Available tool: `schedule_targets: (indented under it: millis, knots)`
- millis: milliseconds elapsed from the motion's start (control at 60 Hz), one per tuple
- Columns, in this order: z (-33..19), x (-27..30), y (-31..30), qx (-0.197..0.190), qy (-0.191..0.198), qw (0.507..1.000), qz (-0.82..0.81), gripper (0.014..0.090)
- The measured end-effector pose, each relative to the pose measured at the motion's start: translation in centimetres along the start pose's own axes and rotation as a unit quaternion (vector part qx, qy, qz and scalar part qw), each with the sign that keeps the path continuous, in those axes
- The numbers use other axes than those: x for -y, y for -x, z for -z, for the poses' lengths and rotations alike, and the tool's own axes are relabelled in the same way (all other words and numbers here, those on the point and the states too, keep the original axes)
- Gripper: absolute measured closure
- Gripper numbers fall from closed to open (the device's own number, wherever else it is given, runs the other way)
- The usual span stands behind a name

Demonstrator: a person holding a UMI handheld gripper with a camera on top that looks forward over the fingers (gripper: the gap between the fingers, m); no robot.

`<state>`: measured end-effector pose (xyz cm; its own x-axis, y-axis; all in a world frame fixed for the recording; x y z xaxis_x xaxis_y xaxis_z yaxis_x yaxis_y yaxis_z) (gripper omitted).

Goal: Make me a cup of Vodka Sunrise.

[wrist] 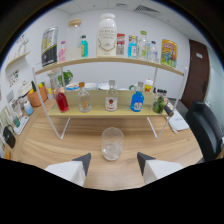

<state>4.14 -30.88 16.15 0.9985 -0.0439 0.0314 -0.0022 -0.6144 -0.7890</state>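
Note:
A clear glass with ice in it stands on the wooden table, just ahead of my gripper and centred between its fingers. The dark fingertips are spread wide and hold nothing. On the lower shelf beyond the glass stand a red bottle, a clear bottle with an amber label, a clear bottle with a red label and a blue bottle.
The upper shelf carries a large white jar, a tall clear jar, a dark box and several small bottles. White shelf legs stand on the table. A dark chair sits at the right.

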Motion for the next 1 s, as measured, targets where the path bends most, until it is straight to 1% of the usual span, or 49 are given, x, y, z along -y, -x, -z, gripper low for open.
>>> schedule_targets:
  millis: [133, 217, 300, 367, 400, 500, 617, 783, 883, 1000]
  knots:
    - [0.6, -1.0, 0.1, -0.008, 0.006, 1.000, -0.002, 0.0186]
    - [1.3, -2.3, 1.2, -0.010, 0.011, 1.000, -0.010, 0.0192]
    - [1.9, -3.4, 3.0, -0.006, 0.009, 1.000, -0.022, 0.0197]
    - [2.0, -3.7, 5.3, 0.007, 0.003, 0.999, -0.031, 0.0194]
    - [2.0, -3.5, 6.6, 0.014, -0.008, 0.999, -0.037, 0.0195]
    - [1.6, -1.4, 10.4, 0.037, -0.056, 0.997, -0.044, 0.0195]
    - [-0.1, 1.9, 13.8, 0.052, -0.101, 0.993, -0.032, 0.0195]
    - [-3.8, 6.9, 16.8, 0.068, -0.146, 0.987, -0.024, 0.0193]
    - [-6.5, 9.5, 17.6, 0.067, -0.166, 0.984, -0.019, 0.0195]
    - [-9.2, 11.8, 18.3, 0.063, -0.181, 0.981, -0.009, 0.0212]
